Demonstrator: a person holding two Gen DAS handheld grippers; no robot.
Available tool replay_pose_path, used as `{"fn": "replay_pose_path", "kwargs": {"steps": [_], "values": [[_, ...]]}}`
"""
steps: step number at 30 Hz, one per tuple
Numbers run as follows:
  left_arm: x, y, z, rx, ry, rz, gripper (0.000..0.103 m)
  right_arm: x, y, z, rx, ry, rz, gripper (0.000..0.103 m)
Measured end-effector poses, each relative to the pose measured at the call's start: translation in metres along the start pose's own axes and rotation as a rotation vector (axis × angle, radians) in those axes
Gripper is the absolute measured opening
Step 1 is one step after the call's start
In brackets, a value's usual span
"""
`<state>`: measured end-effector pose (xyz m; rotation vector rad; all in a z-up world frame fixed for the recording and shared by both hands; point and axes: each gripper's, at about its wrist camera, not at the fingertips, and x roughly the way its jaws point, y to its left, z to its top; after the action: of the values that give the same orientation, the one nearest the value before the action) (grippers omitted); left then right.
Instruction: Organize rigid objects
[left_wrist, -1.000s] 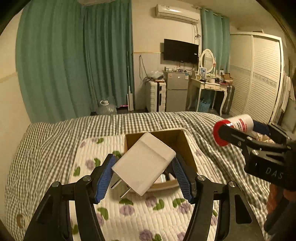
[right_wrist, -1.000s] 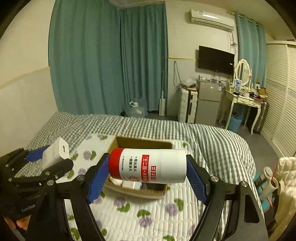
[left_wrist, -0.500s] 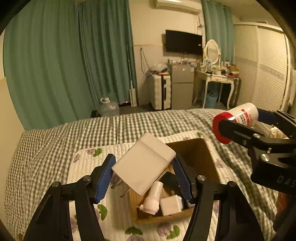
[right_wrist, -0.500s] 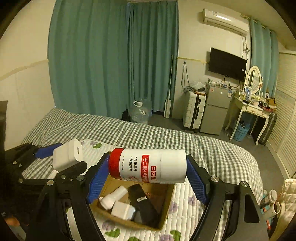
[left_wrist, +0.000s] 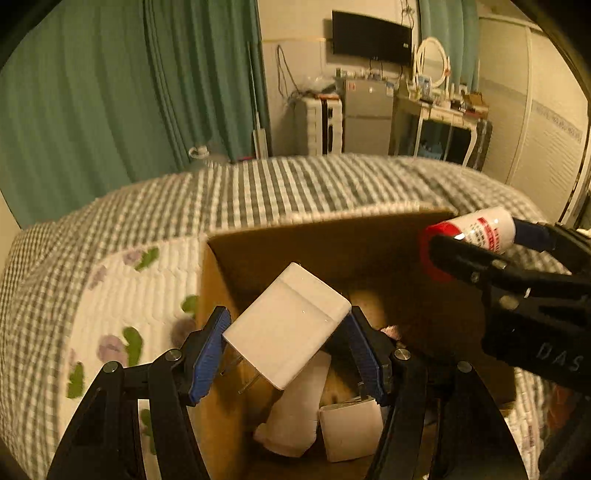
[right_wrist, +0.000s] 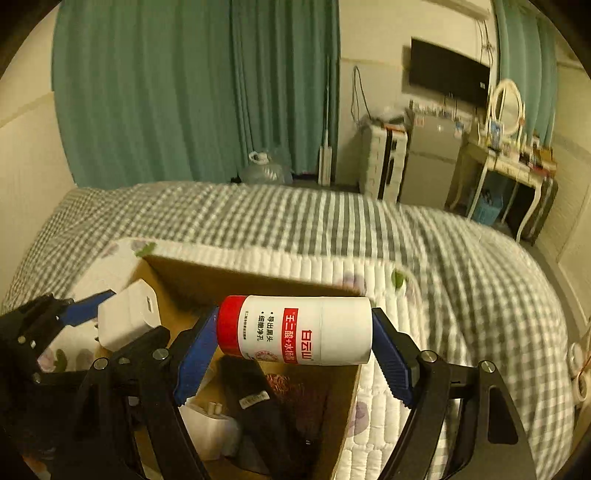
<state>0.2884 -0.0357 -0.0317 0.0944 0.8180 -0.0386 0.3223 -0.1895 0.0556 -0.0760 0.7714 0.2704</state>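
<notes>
My left gripper (left_wrist: 286, 349) is shut on a white plug charger (left_wrist: 286, 334) and holds it over the open cardboard box (left_wrist: 332, 240). My right gripper (right_wrist: 295, 349) is shut on a white bottle with a red cap (right_wrist: 295, 330), held sideways over the same box (right_wrist: 221, 275). The bottle shows at the right in the left wrist view (left_wrist: 476, 236). The charger shows at the left in the right wrist view (right_wrist: 127, 319). Inside the box lie a white bottle (left_wrist: 299, 413), a white adapter (left_wrist: 351, 428) and a black object (right_wrist: 258, 406).
The box sits on a white floral quilt (left_wrist: 122, 295) over a checked bedspread (right_wrist: 295, 218). Beyond the bed are green curtains (right_wrist: 166, 88), a small fridge (right_wrist: 428, 162), a dressing table (right_wrist: 509, 166) and a wardrobe (left_wrist: 546, 110).
Both grippers have moved forward and down over the box with their loads still held. The box now fills the lower view and its contents show closer.
</notes>
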Motion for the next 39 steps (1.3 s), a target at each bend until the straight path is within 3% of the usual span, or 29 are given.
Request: {"fn": "replay_pose_path", "kwargs": {"steps": [5,8,16,20,29,35,39], "values": [[0.019,-0.010,-0.009,0.001,0.047,-0.021,0.065,0.015,-0.004,-0.010,-0.017,0.020,-0.033,0.079],[0.020,-0.012,-0.013,0.024,0.036,-0.003,0.065,0.015,0.000,-0.011,-0.039,0.015,-0.051,0.079],[0.013,-0.007,-0.008,-0.011,0.029,-0.040,0.067,0.021,0.010,-0.001,-0.040,0.002,-0.057,0.080],[0.000,-0.009,0.003,-0.013,0.018,-0.029,0.068,0.007,0.012,0.010,-0.045,-0.041,-0.073,0.084],[-0.101,-0.007,0.040,-0.020,-0.162,0.050,0.079,-0.071,0.003,0.042,0.007,-0.129,-0.114,0.084],[-0.212,0.000,0.056,-0.045,-0.331,0.078,0.084,-0.176,0.012,0.064,0.010,-0.248,-0.138,0.086],[-0.285,0.002,0.058,-0.051,-0.455,0.093,0.089,-0.261,0.026,0.072,-0.022,-0.362,-0.195,0.095]]}}
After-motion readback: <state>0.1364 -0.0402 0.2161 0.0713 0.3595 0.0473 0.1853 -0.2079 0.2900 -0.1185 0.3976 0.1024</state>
